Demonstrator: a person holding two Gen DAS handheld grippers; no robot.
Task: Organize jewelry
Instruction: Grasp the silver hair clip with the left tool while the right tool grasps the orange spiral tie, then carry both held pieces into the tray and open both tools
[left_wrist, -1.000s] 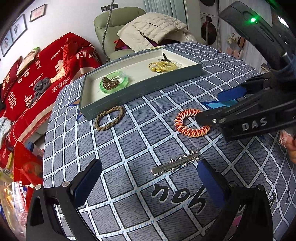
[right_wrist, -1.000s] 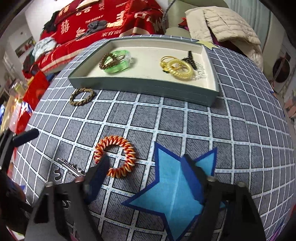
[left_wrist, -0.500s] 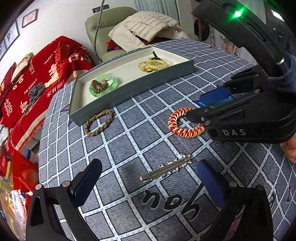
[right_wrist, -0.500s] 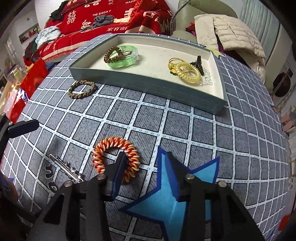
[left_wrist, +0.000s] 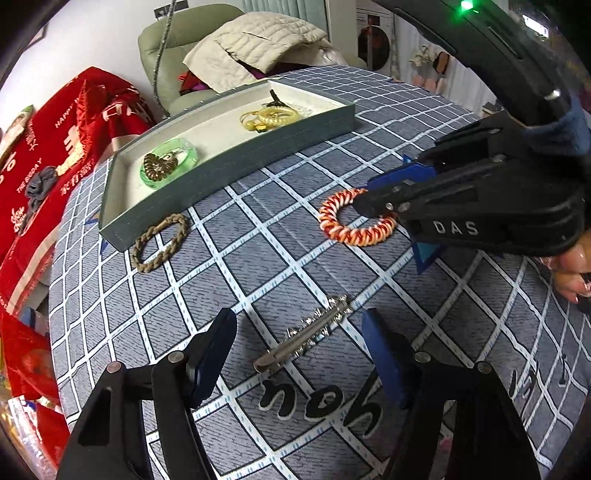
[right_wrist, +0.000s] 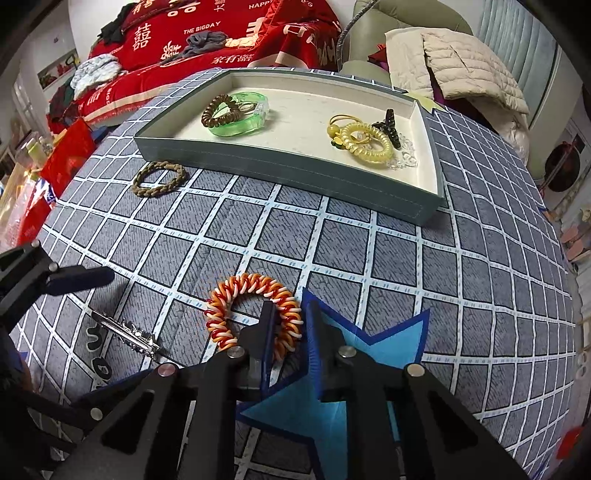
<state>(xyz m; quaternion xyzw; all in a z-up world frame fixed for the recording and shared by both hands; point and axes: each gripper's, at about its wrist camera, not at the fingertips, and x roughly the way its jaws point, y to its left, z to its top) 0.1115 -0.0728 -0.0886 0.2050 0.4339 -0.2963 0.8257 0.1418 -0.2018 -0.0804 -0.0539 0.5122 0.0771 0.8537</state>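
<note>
Since earlier frame: right tool (right_wrist: 290, 325) jaws have just been closing, now pinching near rim of red-orange-white coil bracelet (right_wrist: 255, 314) lying flat on worktop (right_wrist: 369, 258). Left tool (left_wrist: 299, 350) jaws have just been closing a little, spread either side of silver hair clip (left_wrist: 303, 336), not touching. Braided brown bracelet (left_wrist: 160, 242) just beside tray (left_wrist: 229, 166).

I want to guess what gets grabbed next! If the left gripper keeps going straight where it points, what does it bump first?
Probably the silver hair clip: it lies on the table between the open left gripper fingers, nothing before it.
</note>
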